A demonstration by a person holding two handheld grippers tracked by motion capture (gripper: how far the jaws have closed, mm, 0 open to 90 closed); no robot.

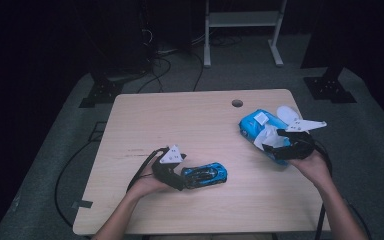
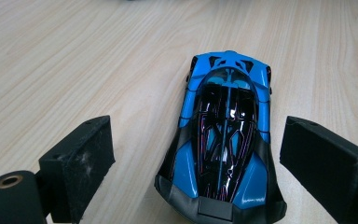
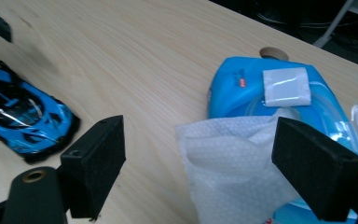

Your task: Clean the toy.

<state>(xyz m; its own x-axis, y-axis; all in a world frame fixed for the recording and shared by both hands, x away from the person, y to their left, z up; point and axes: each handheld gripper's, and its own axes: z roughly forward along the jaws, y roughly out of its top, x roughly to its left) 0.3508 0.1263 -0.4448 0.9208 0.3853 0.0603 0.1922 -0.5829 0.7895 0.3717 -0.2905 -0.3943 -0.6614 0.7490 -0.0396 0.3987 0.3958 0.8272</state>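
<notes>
Blue toy car (image 2: 223, 140) sits on the worktop (image 1: 190, 120), framed by the left hand-held gripper (image 1: 180, 181), jaws spread wide, not yet pinching. Right hand-held gripper (image 3: 200, 168) released around a white wipe (image 3: 228, 163) sticking out of the blue pack (image 1: 260, 127), probably for cleaning the car.

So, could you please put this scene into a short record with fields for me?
surface: wooden table
left gripper: jaws open, either side of the toy car, not pressing on it
toy car: blue and black, upright on its wheels
right gripper: jaws open, a white wipe between them
white wipe: sticking out of the pack
wipes pack: blue, white flap on top, near the table's right edge
</notes>
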